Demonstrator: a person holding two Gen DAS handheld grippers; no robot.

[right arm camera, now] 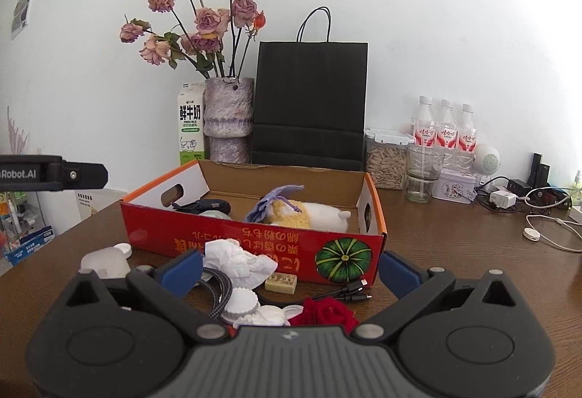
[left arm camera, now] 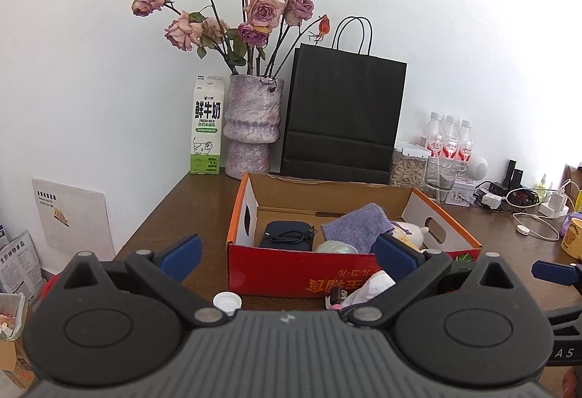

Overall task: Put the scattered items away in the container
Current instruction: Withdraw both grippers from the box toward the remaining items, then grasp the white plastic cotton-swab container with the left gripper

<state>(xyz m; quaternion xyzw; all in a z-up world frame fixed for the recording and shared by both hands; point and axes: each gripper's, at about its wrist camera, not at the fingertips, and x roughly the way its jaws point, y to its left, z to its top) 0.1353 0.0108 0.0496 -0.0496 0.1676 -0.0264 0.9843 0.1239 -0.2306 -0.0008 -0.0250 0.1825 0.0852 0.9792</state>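
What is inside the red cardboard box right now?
Inside the red cardboard box: a dark pouch with a black cable on it, a purple knitted cloth, a white-and-yellow plush toy and a pale green item. The front wall hides anything below them.

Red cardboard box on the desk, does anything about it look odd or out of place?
The red box has its front print upside down. Nothing is spilled; crumpled tissue and a red rose lie outside it.

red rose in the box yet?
No. The red rose lies on the table in front of the box.
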